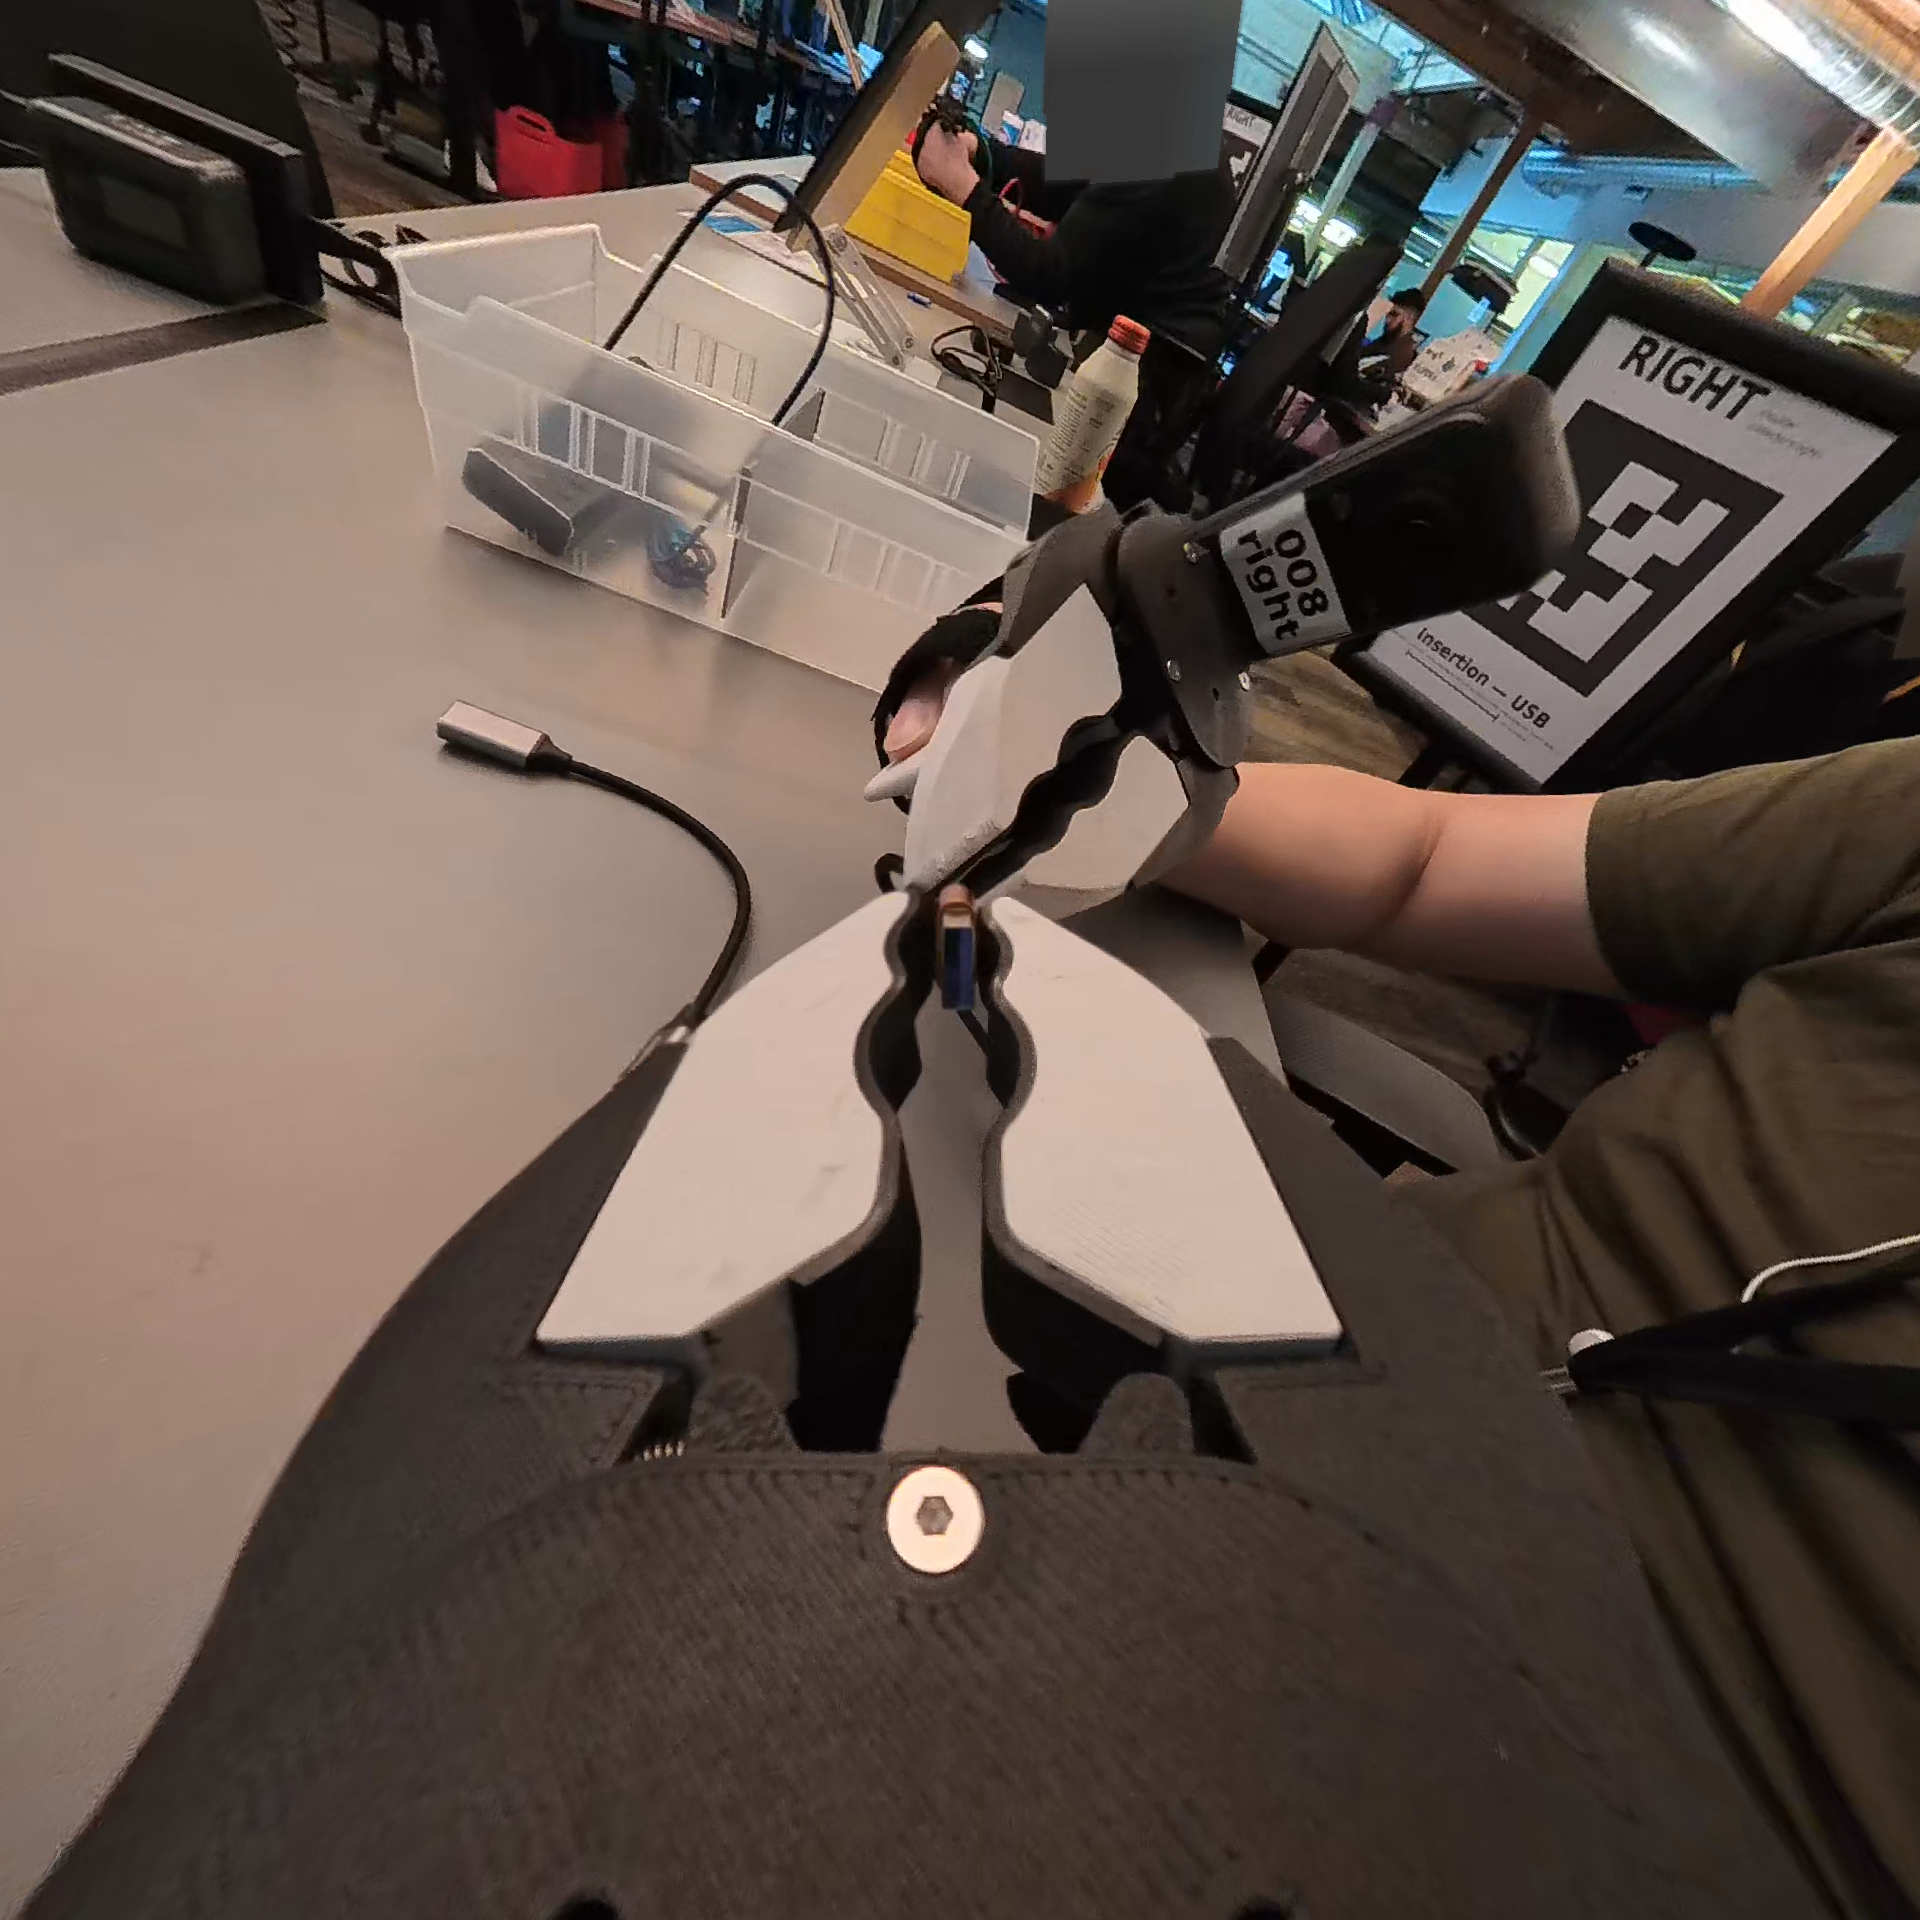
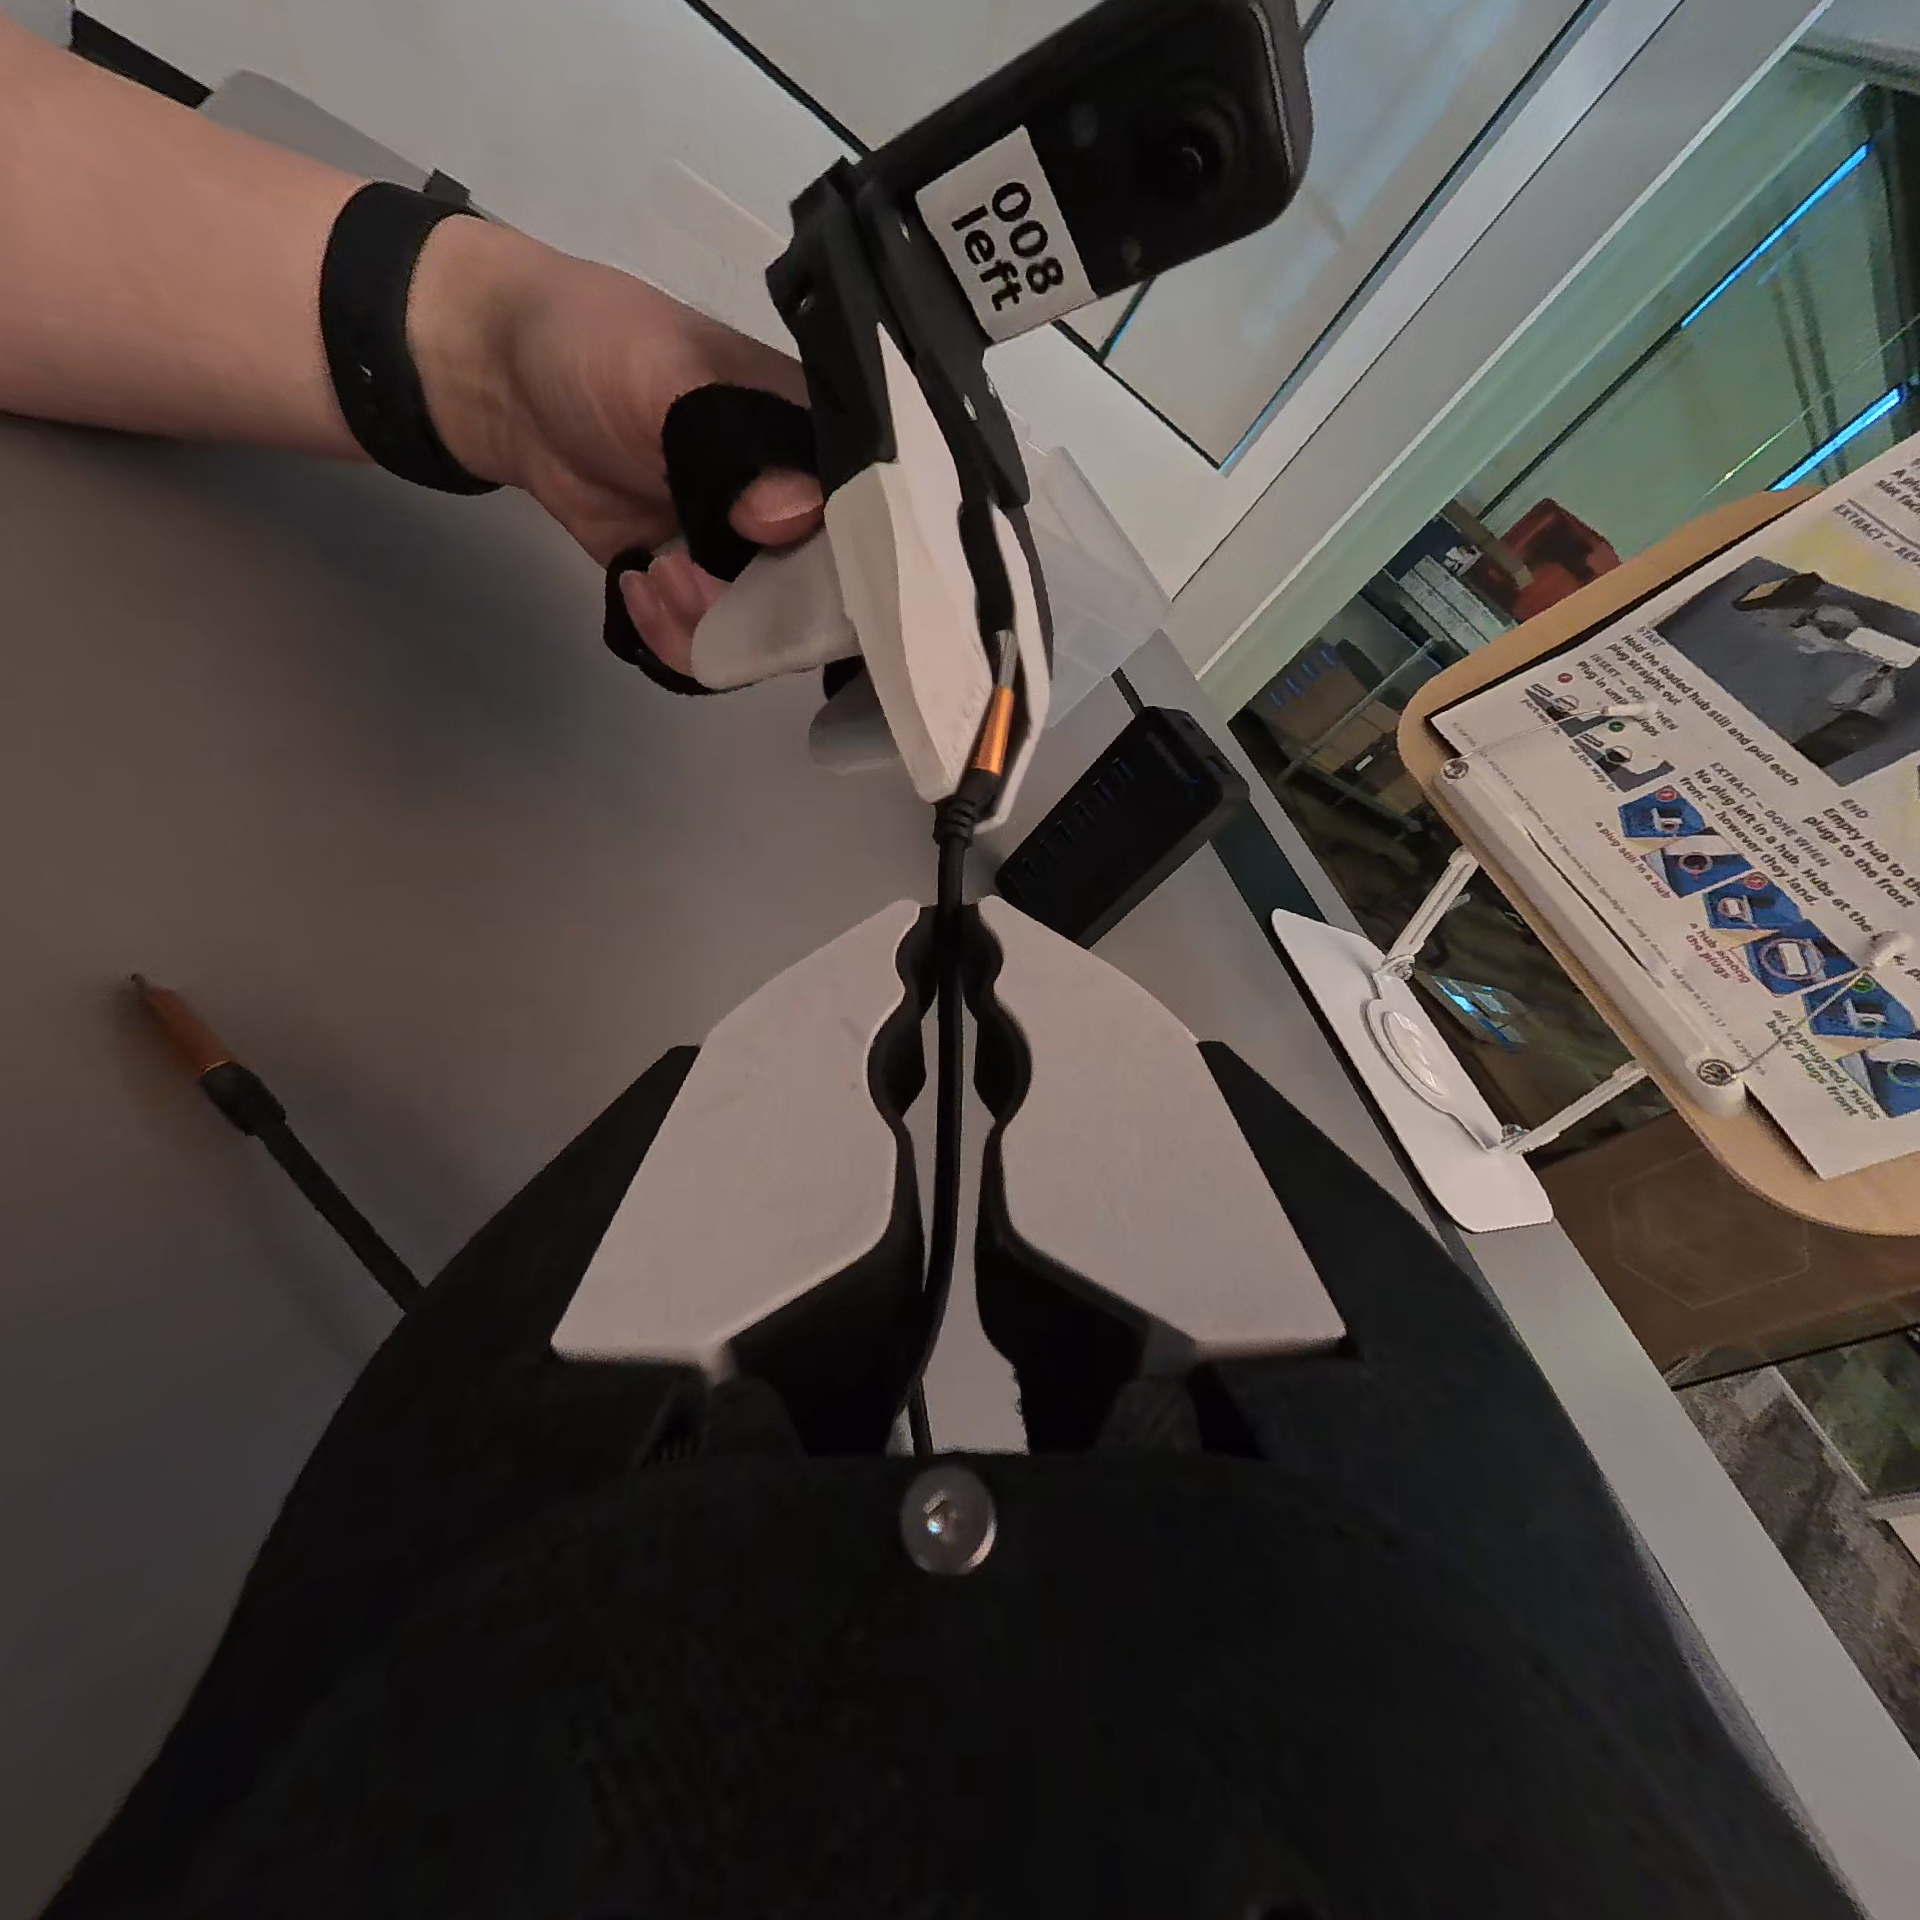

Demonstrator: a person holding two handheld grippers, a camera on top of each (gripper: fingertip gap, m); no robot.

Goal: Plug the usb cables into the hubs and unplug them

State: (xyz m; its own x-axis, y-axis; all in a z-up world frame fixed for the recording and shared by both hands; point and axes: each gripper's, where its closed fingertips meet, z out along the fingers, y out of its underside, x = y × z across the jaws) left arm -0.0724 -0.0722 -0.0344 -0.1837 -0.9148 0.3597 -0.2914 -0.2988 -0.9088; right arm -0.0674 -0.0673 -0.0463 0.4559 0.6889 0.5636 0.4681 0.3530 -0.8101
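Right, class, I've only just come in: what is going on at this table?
A person works two handheld grippers on one USB cable. The left gripper is shut on the plug, with its orange collar. The right gripper pinches the black cord just behind it. A black hub lies nearby, with nothing plugged in.

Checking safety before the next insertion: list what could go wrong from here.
1. The left gripper pinches the orange-collared USB plug while the right gripper clamps its black cable just behind; pulling apart could strain that joint.
2. The black USB hub lies unheld near the table edge, so pushing the plug in may slide it off.
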